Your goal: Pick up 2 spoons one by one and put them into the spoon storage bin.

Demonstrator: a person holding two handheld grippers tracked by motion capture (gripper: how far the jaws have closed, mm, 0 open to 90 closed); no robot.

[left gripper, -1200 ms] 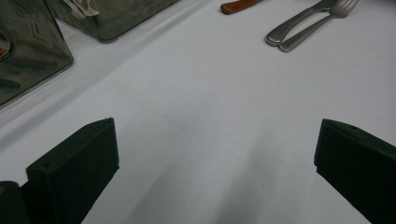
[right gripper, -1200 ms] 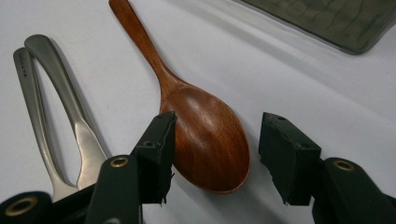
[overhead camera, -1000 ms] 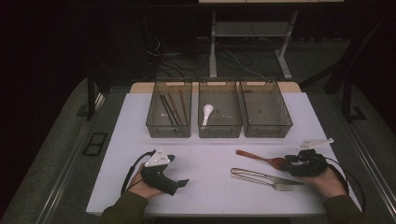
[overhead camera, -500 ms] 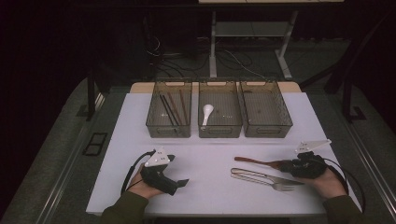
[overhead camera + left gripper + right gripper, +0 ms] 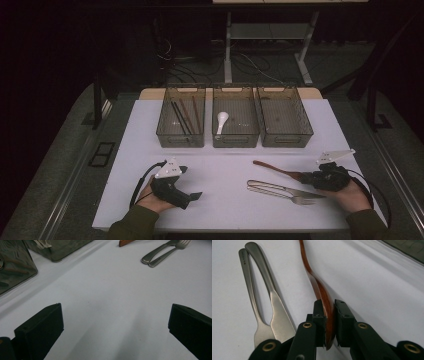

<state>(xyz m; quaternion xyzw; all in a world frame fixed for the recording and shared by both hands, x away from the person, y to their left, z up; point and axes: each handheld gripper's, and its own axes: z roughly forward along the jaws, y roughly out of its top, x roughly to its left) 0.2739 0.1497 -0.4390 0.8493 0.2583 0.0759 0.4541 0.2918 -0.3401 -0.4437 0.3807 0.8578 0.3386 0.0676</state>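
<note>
Right gripper [image 5: 328,325] fingers, just closing, are pinching the wooden spoon [image 5: 322,297] edge-on, risking twist-out; left gripper [image 5: 192,196] is idling open.

White table [image 5: 125,165] bears three bins [image 5: 235,125], fork [image 5: 295,199], knife [image 5: 280,187].

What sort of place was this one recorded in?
Probably a lab or recording studio, not a home: a bare white table under dark surroundings, cables on the floor behind, three clear sorting bins for cutlery.

Glossy reddish-brown wooden spoon [image 5: 322,293], smooth brushed-metal fork [image 5: 263,326] and knife [image 5: 277,315], matt white table [image 5: 225,172], translucent smoky plastic bins [image 5: 235,135]
</note>
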